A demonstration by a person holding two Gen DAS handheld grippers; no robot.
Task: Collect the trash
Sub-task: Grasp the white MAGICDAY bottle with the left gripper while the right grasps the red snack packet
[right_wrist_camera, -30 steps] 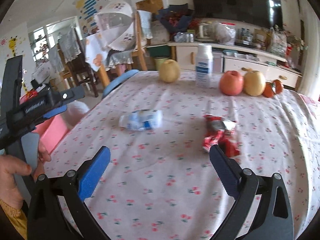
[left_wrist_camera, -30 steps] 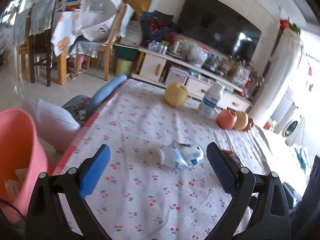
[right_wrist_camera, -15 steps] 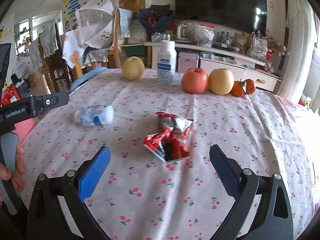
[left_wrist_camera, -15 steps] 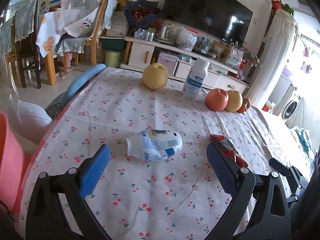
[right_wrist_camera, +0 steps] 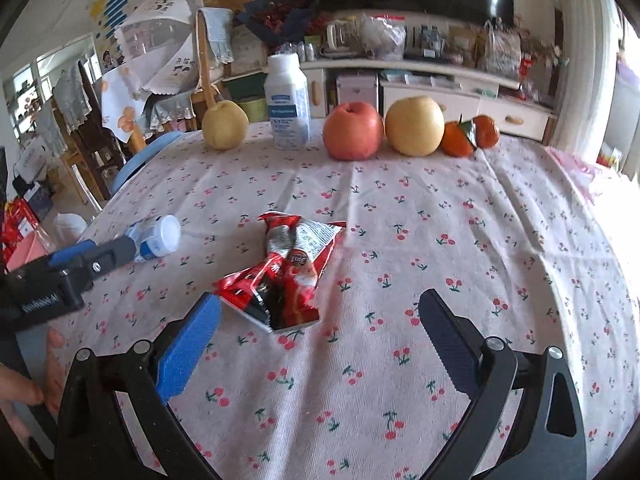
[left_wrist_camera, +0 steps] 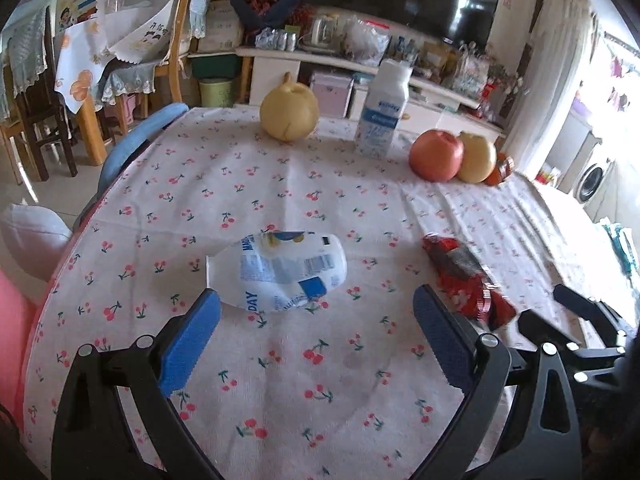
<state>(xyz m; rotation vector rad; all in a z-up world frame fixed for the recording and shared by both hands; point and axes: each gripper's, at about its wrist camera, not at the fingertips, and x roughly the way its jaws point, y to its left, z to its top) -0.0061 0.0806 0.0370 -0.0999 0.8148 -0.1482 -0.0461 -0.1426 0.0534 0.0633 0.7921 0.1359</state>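
We record a crumpled white pouch (left_wrist_camera: pixel 278 270) lying at 12 o'clock just ahead of the left gripper (left_wrist_camera: pixel 316 336), whose jaws stand spread and empty. A red wrapper (right_wrist_camera: pixel 282 272) lies likewise before the right gripper (right_wrist_camera: pixel 320 334), also spread. Both rest on a cherry-print tablecloth (right_wrist_camera: pixel 460 248); fruit (right_wrist_camera: pixel 353 131), a white bottle (right_wrist_camera: pixel 287 102) and a cluttered TV cabinet (right_wrist_camera: pixel 432 80) stand at 12 o'clock beyond.

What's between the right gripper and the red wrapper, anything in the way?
Nothing. In the right wrist view only bare cherry-print tablecloth lies between the open right gripper and the red wrapper, whose near edge is already level with the fingertips.
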